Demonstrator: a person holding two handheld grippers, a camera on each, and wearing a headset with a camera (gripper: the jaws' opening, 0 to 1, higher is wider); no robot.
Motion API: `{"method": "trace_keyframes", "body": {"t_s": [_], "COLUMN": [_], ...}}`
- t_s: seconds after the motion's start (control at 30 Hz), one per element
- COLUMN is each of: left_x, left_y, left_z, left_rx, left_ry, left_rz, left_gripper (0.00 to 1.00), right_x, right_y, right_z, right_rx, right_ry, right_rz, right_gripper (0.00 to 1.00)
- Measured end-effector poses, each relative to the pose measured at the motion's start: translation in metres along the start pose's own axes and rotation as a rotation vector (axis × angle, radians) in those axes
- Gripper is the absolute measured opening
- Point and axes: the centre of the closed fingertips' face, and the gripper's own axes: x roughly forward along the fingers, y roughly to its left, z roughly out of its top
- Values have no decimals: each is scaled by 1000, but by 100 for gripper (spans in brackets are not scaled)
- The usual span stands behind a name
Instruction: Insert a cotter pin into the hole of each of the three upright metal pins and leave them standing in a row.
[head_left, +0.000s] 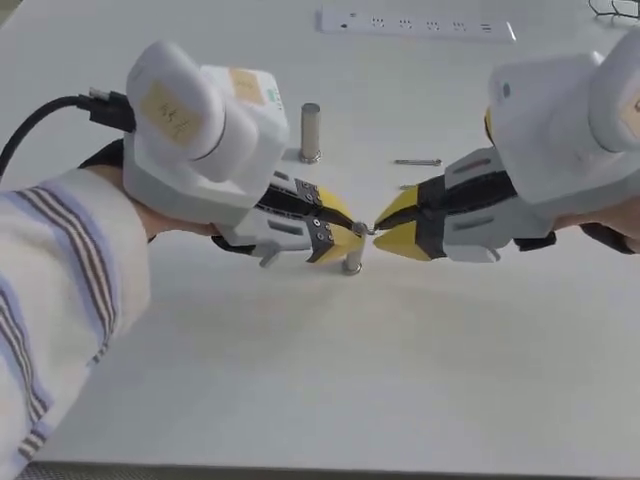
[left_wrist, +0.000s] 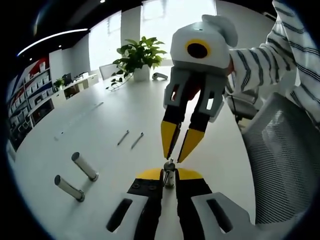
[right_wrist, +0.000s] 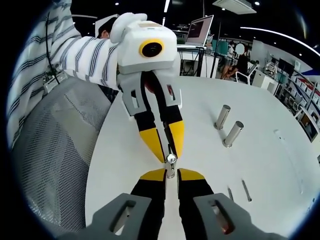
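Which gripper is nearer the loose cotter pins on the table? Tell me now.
Right. The right gripper has the loose cotter pins lying just beside its jaws; the left gripper, clamped on the upright metal pin, faces it from the far side.

A wide white tabletop (head_left: 300, 380) carries few things. Two short upright cylindrical steel pins (right_wrist: 222, 116) stand side by side, close but not touching. A third pin (head_left: 352, 264) of the same kind stands well apart from them, nearer the front edge. Two thin grey metal cotter pins (left_wrist: 123, 137) lie flat, just beside each other. A long white power strip (head_left: 418, 24) lies along the far edge, and a leafy green potted plant (left_wrist: 141, 57) stands at one end
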Motion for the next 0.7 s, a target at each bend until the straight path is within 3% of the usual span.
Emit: {"method": "trace_keyframes", "body": {"t_s": [0.13, 0.23, 0.43, 0.5, 0.6, 0.7], "left_x": [-5, -11, -22, -26, -34, -42], "left_y": [1, 4, 6, 10, 12, 16], "left_z": [-2, 0, -2, -2, -1, 0], "left_rx": [15, 15, -22, -74, -164, -194], "left_ry": [0, -30, -78, -104, -174, -218], "left_rz": [17, 51, 88, 121, 141, 173], "left_gripper": [18, 31, 47, 52, 59, 64], "right_x": [0, 1, 4, 5, 7, 10], "right_y": [1, 0, 1, 1, 0, 0], "right_z": [1, 2, 3, 4, 6, 7], "right_rx": [20, 45, 73, 83, 92, 104], "right_ry": [-7, -22, -35, -42, -47, -53], "right_rz": [-6, -9, -7, -6, -6, -2], "right_gripper": [8, 9, 9, 9, 9, 9]}}
